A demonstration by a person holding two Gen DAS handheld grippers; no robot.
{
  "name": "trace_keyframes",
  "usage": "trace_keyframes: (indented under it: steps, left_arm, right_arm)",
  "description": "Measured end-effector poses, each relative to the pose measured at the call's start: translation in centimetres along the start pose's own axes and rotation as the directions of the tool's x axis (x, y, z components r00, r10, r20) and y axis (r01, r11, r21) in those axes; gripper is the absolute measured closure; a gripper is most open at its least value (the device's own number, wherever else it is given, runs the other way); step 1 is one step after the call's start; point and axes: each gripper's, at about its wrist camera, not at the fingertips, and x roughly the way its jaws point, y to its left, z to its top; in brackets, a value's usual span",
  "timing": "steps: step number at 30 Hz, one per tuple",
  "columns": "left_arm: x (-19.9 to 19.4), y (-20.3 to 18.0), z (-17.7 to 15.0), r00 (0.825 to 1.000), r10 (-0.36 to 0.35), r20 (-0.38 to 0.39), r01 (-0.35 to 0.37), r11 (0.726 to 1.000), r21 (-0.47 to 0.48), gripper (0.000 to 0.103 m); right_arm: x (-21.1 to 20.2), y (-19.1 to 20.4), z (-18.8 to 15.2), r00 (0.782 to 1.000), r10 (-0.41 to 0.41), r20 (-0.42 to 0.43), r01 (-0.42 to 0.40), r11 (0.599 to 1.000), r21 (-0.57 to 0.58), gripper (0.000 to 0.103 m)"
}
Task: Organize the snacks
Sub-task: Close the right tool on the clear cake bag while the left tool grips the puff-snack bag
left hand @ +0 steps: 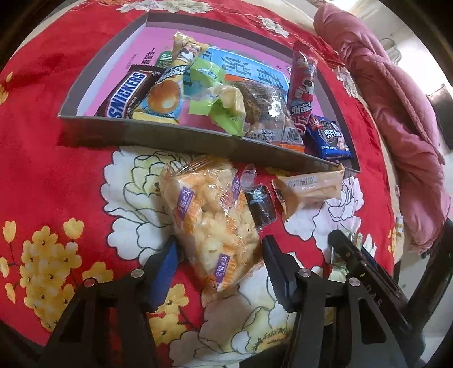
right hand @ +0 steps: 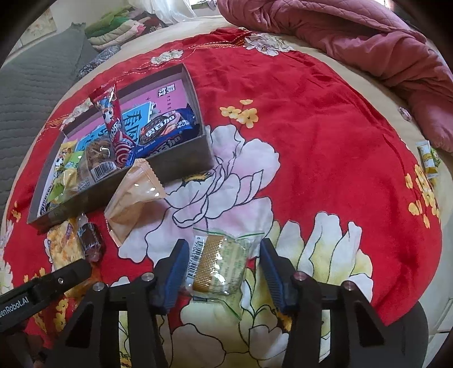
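**Two grippers poised over loose snacks beside a half-filled box**

The left gripper (left hand: 219,263) sits with its blue-padded jaws spread wide on either side of a clear bag of puffed rice snacks (left hand: 211,223), which lies flat on the cloth between them; whether the pads actually touch the wrapper is hard to judge through the fisheye lens. The right gripper (right hand: 223,271) is likewise spread wide, straddling a small clear packet holding a golden-brown biscuit (right hand: 219,264), barcode side up, with a gap visible at each finger.

Just beyond the rice snacks lie a dark roll candy in a twisted clear wrapper (left hand: 259,205) and a tan sealed pouch (left hand: 307,189), both close to the near wall of a shallow grey cardboard box (left hand: 158,131) with a pink printed floor. Inside it are a Snickers bar (left hand: 127,94), a yellow cream-puff packet (left hand: 164,99), green-wrapped sweets (left hand: 223,110), a clear-wrapped brown pastry (left hand: 266,110), a tall red packet (left hand: 301,87) and a blue cookie pack (left hand: 329,138). In the right wrist view, one more small yellow-and-green packet (right hand: 427,158) lies well apart, near the far right edge of the cloth.

Everything rests on a red bedspread (right hand: 325,127) printed with large white peonies and yellow blossoms. A rumpled pink quilt (right hand: 354,36) is heaped along its far side, and folded clothes (right hand: 119,25) sit beyond a grey cushion (right hand: 36,85).
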Motion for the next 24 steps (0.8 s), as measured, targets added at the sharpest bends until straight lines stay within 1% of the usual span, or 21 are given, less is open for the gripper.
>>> trace_keyframes:
  steps: [3, 7, 13, 20, 24]
  left_arm:
    - [-0.7, 0.8, -0.2, 1.0, 0.001, -0.001, -0.001, 1.0, -0.004, 0.043]
    - [-1.8, 2.0, -0.5, 0.999, 0.041, 0.019, -0.041, 0.999, 0.008, 0.043]
    - [-3.1, 4.0, -0.2, 0.998, 0.05, 0.039, -0.049, 0.999, -0.021, 0.043]
    - [-4.5, 4.2, 0.1, 0.995, 0.057, 0.077, -0.057, 0.998, -0.001, 0.044]
    - [-5.3, 3.6, 0.5, 0.993, 0.053, 0.101, -0.054, 0.998, 0.012, 0.044]
  right_arm:
    - [-0.1, -0.3, 0.0, 1.0, 0.017, 0.003, -0.017, 1.0, 0.011, 0.056]
    - [-0.4, -0.2, 0.0, 1.0, 0.029, 0.01, -0.029, 1.0, 0.01, 0.06]
    - [-0.8, -0.2, 0.0, 0.999, 0.046, 0.021, -0.046, 0.999, 0.003, 0.062]
    - [-2.5, -1.2, 0.3, 0.989, 0.116, 0.09, -0.12, 0.992, 0.042, 0.064]
    - [-3.3, -0.5, 0.4, 0.982, 0.14, 0.124, -0.142, 0.99, 0.007, 0.064]
